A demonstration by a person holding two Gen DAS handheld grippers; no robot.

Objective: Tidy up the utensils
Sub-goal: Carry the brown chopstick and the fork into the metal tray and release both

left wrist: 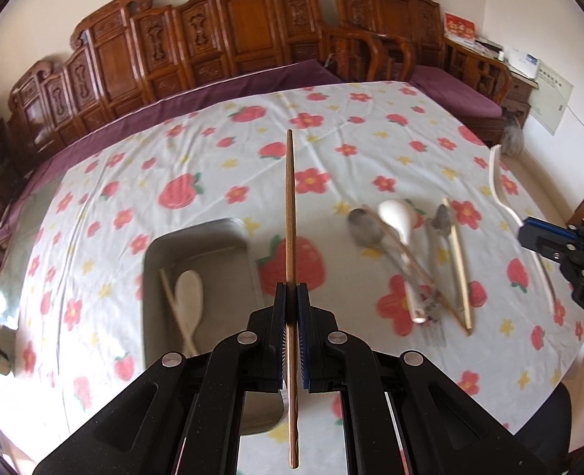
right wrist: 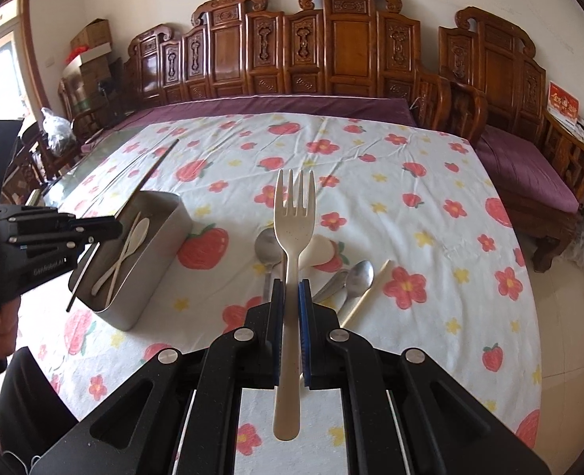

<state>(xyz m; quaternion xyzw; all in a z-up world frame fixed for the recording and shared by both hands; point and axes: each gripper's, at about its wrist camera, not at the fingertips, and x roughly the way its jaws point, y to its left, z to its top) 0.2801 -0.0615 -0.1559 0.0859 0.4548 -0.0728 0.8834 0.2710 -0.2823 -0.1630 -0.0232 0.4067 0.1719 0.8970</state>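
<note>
Black left tool (left wrist: 291,293) with blue pads grips a brown chopstick (left wrist: 290,206); ahead lies white cloth (right wrist: 371,198) patterned with red strawberries, flowers and yellow stars.

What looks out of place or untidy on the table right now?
The loose pile of spoons and chopsticks lies crisscrossed on the tablecloth, not in the metal tin. Nothing looks spilled or damaged.

Loose utensils (left wrist: 410,261) blurred (left wrist)
</note>
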